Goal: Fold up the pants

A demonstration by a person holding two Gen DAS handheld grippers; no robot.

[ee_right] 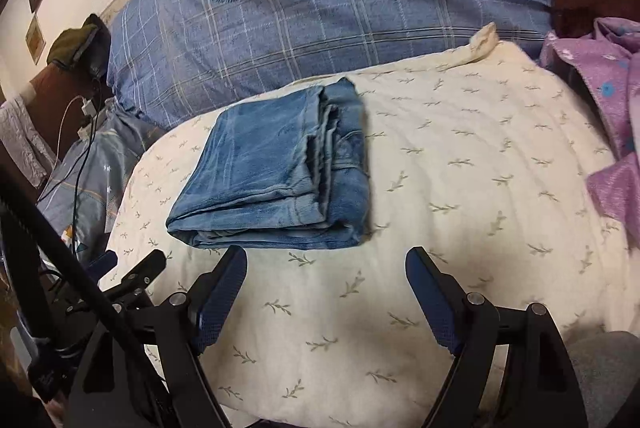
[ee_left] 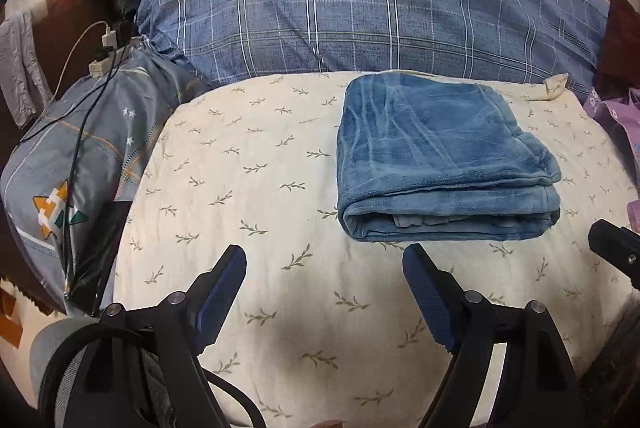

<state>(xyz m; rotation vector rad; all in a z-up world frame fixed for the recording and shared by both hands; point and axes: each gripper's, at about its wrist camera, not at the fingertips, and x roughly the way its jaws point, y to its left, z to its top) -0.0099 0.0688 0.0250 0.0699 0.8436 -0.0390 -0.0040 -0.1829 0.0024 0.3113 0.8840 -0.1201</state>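
The blue denim pants lie folded in a compact stack on the cream leaf-print bedspread. In the right wrist view the pants sit just ahead and left, on the same bedspread. My left gripper is open and empty, near the front of the bedspread, short of the pants' folded edge. My right gripper is open and empty, just in front of the pants' near edge. The right gripper's tip also shows at the right edge of the left wrist view.
A blue plaid quilt is piled behind the pants. A grey star-print pillow with charger cables lies at the left. Purple cloth lies at the right. A wooden headboard stands at the left.
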